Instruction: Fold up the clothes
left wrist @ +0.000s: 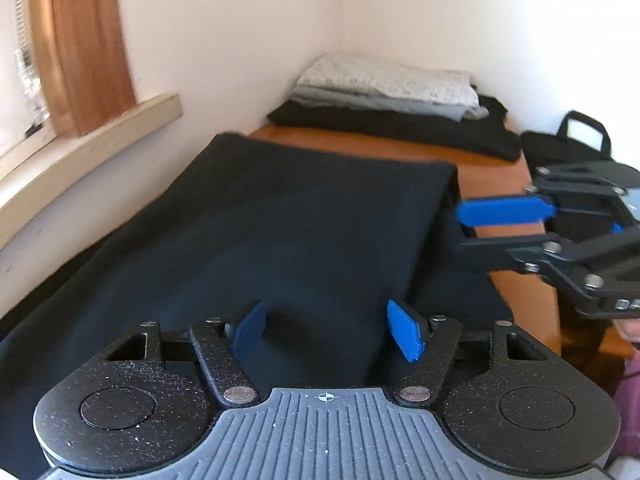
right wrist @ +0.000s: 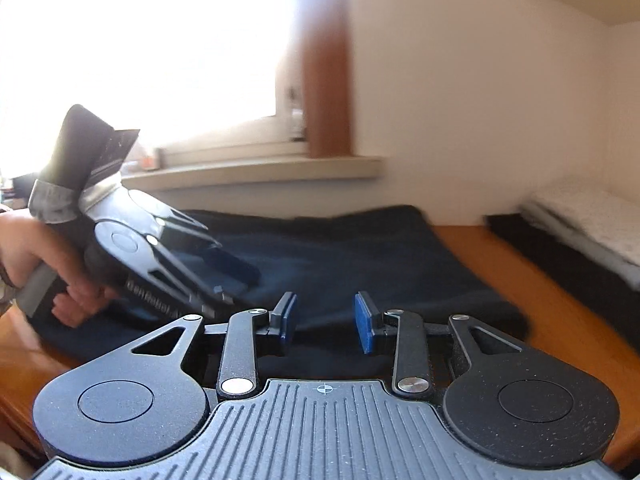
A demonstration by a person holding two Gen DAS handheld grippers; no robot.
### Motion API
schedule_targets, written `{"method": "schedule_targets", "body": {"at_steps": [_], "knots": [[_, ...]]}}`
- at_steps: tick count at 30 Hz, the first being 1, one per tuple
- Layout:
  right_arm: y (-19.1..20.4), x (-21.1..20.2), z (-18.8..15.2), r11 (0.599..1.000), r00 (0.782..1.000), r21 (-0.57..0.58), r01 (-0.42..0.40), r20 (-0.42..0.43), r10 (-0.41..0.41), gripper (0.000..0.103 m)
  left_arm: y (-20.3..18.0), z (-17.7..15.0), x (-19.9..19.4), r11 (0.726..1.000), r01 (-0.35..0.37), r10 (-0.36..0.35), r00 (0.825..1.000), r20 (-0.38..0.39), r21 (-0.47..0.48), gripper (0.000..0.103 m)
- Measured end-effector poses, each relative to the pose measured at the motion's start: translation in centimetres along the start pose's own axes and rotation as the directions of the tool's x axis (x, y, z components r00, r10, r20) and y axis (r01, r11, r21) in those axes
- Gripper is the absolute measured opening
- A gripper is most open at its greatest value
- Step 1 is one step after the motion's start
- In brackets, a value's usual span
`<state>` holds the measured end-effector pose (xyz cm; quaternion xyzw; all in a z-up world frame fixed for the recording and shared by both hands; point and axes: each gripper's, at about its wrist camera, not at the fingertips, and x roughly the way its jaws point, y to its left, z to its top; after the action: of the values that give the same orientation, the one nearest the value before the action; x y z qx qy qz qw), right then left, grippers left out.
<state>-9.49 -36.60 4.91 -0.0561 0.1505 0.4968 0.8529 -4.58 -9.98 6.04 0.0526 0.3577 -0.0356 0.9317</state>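
A dark navy garment [left wrist: 280, 232] lies folded flat on the orange wooden table [left wrist: 500, 160]. My left gripper [left wrist: 327, 330] hovers just over the garment's near part, its blue pads wide apart with only cloth beneath them. My right gripper [left wrist: 466, 228] comes in from the right beside the garment's folded right edge, jaws apart, with no cloth seen pinched. In the right wrist view the right gripper [right wrist: 326, 322] stands open over the garment [right wrist: 380, 264]. The left gripper [right wrist: 236, 280], held by a hand [right wrist: 36, 256], angles down onto the cloth at left.
A stack of folded clothes [left wrist: 384, 84], light ones on a black one, sits at the table's far end in the wall corner. A black bag [left wrist: 580, 148] stands past the table's right edge. A windowsill [left wrist: 100, 148] and a brown curtain [left wrist: 88, 48] run along the left wall.
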Motion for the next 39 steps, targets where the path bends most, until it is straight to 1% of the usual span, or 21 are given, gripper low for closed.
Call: {"method": "schedule_targets", "body": {"at_steps": [3,4,5,8,11,13,15,16,20,23,24,25,26,27,28,29,31,34,36,38,39], "knots": [[2.4,1.5,0.3,0.998,0.998,-0.016,-0.056,-0.001,0.056,0.036,2.0,-1.5,-4.0,0.999,-0.054,0.054,0.998,0.038,0.008,0.074],[3.2,2.1,0.4,0.997,0.997,-0.019,-0.078,-0.003,0.078,0.041,3.2,-2.0,-5.5,0.996,-0.085,0.085,0.995,0.052,-0.004,0.078],[3.9,2.6,0.6,0.995,0.995,-0.022,-0.100,-0.004,0.100,0.047,4.7,-2.5,-7.1,0.993,-0.117,0.118,0.991,0.066,-0.022,0.079],[6.4,4.0,0.7,0.986,0.987,-0.038,-0.161,-0.018,0.160,0.047,9.5,-4.2,-11.1,0.975,-0.202,0.210,0.974,0.084,-0.095,0.084],[8.7,5.3,0.7,0.975,0.976,-0.055,-0.217,-0.034,0.215,0.048,14.0,-6.6,-14.1,0.947,-0.279,0.295,0.951,0.090,-0.162,0.094],[10.1,6.1,0.7,0.967,0.969,-0.062,-0.246,-0.046,0.244,0.050,16.6,-8.4,-15.6,0.928,-0.299,0.326,0.940,0.097,-0.222,0.095],[11.3,7.0,1.0,0.961,0.962,-0.065,-0.270,-0.057,0.267,0.054,18.7,-10.0,-16.8,0.909,-0.302,0.346,0.931,0.115,-0.288,0.096],[11.9,7.4,1.1,0.958,0.959,-0.065,-0.281,-0.063,0.277,0.055,19.5,-10.7,-17.3,0.900,-0.298,0.353,0.926,0.134,-0.318,0.102],[14.3,9.5,2.7,0.949,0.949,-0.055,-0.310,-0.078,0.306,0.056,21.3,-13.1,-18.2,0.877,-0.262,0.367,0.907,0.208,-0.402,0.103],[16.5,10.7,3.9,0.937,0.936,-0.051,-0.344,-0.095,0.339,0.055,22.4,-14.5,-18.1,0.868,-0.199,0.339,0.907,0.251,-0.454,0.103],[17.3,11.2,4.2,0.932,0.929,-0.050,-0.360,-0.105,0.354,0.051,22.6,-14.9,-18.0,0.866,-0.177,0.329,0.906,0.266,-0.468,0.103],[18.1,11.5,4.3,0.922,0.918,-0.044,-0.385,-0.123,0.377,0.039,22.9,-15.2,-17.9,0.861,-0.160,0.321,0.907,0.273,-0.482,0.103],[19.0,11.8,4.3,0.907,0.899,-0.028,-0.420,-0.148,0.412,0.038,23.4,-15.4,-18.0,0.853,-0.160,0.324,0.909,0.263,-0.496,0.103],[19.9,11.8,4.0,0.896,0.886,-0.017,-0.443,-0.165,0.434,0.038,23.9,-15.5,-18.2,0.846,-0.166,0.332,0.907,0.258,-0.506,0.103],[20.8,11.6,3.7,0.894,0.882,-0.020,-0.448,-0.174,0.438,0.035,24.2,-15.9,-18.4,0.843,-0.156,0.333,0.903,0.272,-0.515,0.103],[21.7,11.4,3.4,0.891,0.879,-0.023,-0.452,-0.182,0.441,0.027,24.4,-16.2,-18.7,0.837,-0.149,0.335,0.900,0.278,-0.526,0.103],[22.5,10.7,3.1,0.895,0.884,-0.022,-0.445,-0.174,0.435,0.023,24.7,-16.8,-19.0,0.821,-0.146,0.340,0.902,0.266,-0.552,0.103],[21.9,10.3,3.0,0.901,0.889,0.019,-0.433,-0.158,0.430,0.025,24.9,-16.9,-19.1,0.820,-0.154,0.349,0.898,0.268,-0.552,0.103],[21.5,9.8,3.0,0.908,0.898,0.016,-0.418,-0.145,0.416,0.034,25.1,-17.0,-18.9,0.817,-0.152,0.346,0.901,0.263,-0.556,0.103],[21.5,9.2,3.1,0.921,0.916,-0.043,-0.388,-0.128,0.381,0.045,25.4,-17.3,-18.7,0.809,-0.139,0.338,0.905,0.259,-0.570,0.103],[21.5,8.9,3.1,0.924,0.923,-0.071,-0.375,-0.120,0.365,0.048,25.6,-17.4,-18.7,0.805,-0.128,0.333,0.906,0.263,-0.580,0.103]]}}
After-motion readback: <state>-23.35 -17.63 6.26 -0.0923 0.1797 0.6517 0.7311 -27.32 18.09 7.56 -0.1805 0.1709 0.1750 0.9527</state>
